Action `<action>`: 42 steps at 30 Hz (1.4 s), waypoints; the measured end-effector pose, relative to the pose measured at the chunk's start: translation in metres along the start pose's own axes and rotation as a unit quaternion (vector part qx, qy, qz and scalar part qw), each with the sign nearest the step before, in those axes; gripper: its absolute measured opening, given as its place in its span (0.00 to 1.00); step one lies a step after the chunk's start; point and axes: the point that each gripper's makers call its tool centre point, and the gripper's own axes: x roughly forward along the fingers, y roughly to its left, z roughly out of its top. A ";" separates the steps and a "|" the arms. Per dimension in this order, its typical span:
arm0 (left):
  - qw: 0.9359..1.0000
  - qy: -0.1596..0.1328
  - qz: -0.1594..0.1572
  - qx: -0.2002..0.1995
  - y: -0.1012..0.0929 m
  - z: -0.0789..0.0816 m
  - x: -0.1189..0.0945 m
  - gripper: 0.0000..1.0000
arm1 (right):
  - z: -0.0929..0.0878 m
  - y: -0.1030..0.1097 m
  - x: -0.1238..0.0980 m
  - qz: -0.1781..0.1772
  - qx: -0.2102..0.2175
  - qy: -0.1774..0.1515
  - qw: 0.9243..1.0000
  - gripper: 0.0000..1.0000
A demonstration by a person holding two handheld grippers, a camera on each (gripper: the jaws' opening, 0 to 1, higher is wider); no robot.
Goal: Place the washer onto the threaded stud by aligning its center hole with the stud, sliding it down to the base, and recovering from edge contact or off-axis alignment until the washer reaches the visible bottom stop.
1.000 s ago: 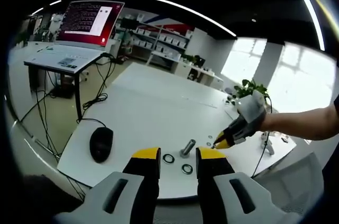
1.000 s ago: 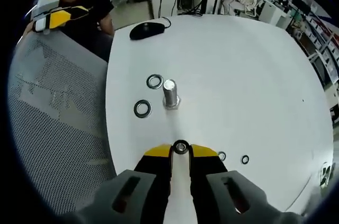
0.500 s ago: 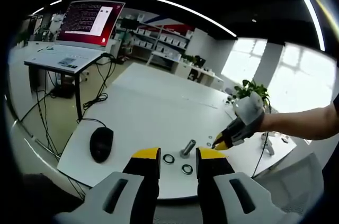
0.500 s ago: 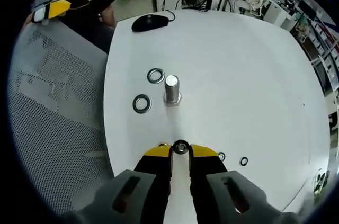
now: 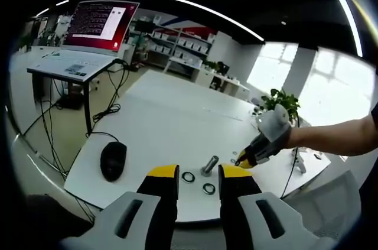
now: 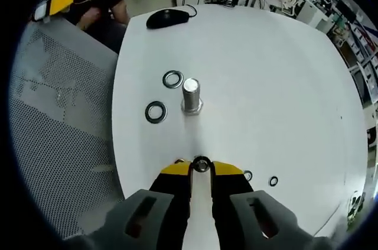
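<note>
A steel threaded stud (image 6: 191, 96) stands upright on the white table (image 6: 271, 78). My right gripper (image 6: 201, 168) is shut on a small washer (image 6: 201, 164), pinched between its yellow tips a short way from the stud. Two loose washers (image 6: 172, 78) (image 6: 156, 111) lie to the left of the stud. In the left gripper view, my left gripper (image 5: 199, 173) stands open with nothing in it, back from the stud (image 5: 209, 165). The right gripper (image 5: 245, 158) comes in from the right, close beside the stud, on a person's arm.
A black mouse (image 5: 113, 160) lies at the table's left corner. Two tiny washers (image 6: 247, 175) (image 6: 273, 181) rest right of my right jaws. A mesh chair back (image 6: 53, 114) runs along the table edge. A desk with a monitor (image 5: 100, 22) stands farther back.
The right gripper with its washer has crept slightly closer to the stud. The left gripper has stayed where it was.
</note>
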 end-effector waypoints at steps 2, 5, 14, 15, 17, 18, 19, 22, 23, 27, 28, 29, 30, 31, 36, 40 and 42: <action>1.000 0.000 0.000 0.000 0.000 0.000 0.000 0.25 | 0.000 0.001 0.001 0.001 -0.001 0.003 1.000 0.13; 1.000 0.000 0.000 0.000 0.001 0.000 0.000 0.25 | 0.000 0.001 0.003 0.003 -0.001 0.006 1.000 0.13; 1.000 0.001 -0.001 0.000 0.003 0.000 0.000 0.24 | -0.004 0.000 0.012 0.006 -0.004 0.019 1.000 0.13; 1.000 0.001 -0.001 0.000 0.003 0.000 0.000 0.24 | -0.005 0.000 0.014 0.006 -0.006 0.022 1.000 0.13; 1.000 0.002 -0.001 0.000 0.005 0.000 0.000 0.24 | -0.006 0.001 0.017 0.007 -0.007 0.027 1.000 0.13; 1.000 0.002 -0.001 0.000 0.005 0.000 0.000 0.24 | -0.007 0.001 0.019 0.008 -0.008 0.028 1.000 0.13; 1.000 0.002 -0.001 0.000 0.005 0.000 0.000 0.24 | -0.007 0.001 0.020 0.008 -0.010 0.030 0.999 0.13; 1.000 0.002 -0.001 0.001 0.005 -0.001 0.000 0.24 | -0.008 0.002 0.024 0.010 -0.012 0.035 0.999 0.13; 1.000 0.003 -0.001 0.001 0.005 -0.001 0.000 0.24 | -0.009 0.002 0.025 0.011 -0.013 0.037 0.999 0.13; 1.000 0.004 -0.002 0.002 0.005 -0.001 0.000 0.24 | -0.009 0.005 0.025 0.009 -0.013 0.039 0.999 0.13; 1.000 0.004 -0.001 0.002 0.005 -0.001 0.001 0.24 | -0.009 0.005 0.025 0.009 -0.013 0.040 0.999 0.13; 1.000 0.004 -0.001 0.002 0.006 -0.001 0.000 0.24 | -0.009 0.005 0.026 0.009 -0.013 0.040 0.999 0.13; 1.000 0.005 -0.001 0.002 0.006 -0.001 0.001 0.24 | -0.010 0.004 0.027 0.010 -0.013 0.041 0.999 0.13; 1.000 0.005 -0.001 0.002 0.005 -0.001 0.001 0.24 | -0.010 0.004 0.027 0.010 -0.013 0.042 0.999 0.13; 1.000 0.005 -0.002 0.002 0.005 -0.001 0.001 0.24 | -0.012 0.000 0.032 0.012 -0.012 0.045 0.999 0.13; 1.000 0.005 -0.002 0.002 0.004 -0.001 0.001 0.24 | -0.012 -0.002 0.032 0.013 -0.007 0.045 0.999 0.13; 1.000 0.005 -0.002 0.002 0.003 -0.001 0.001 0.24 | -0.012 -0.002 0.032 0.012 -0.009 0.045 0.999 0.13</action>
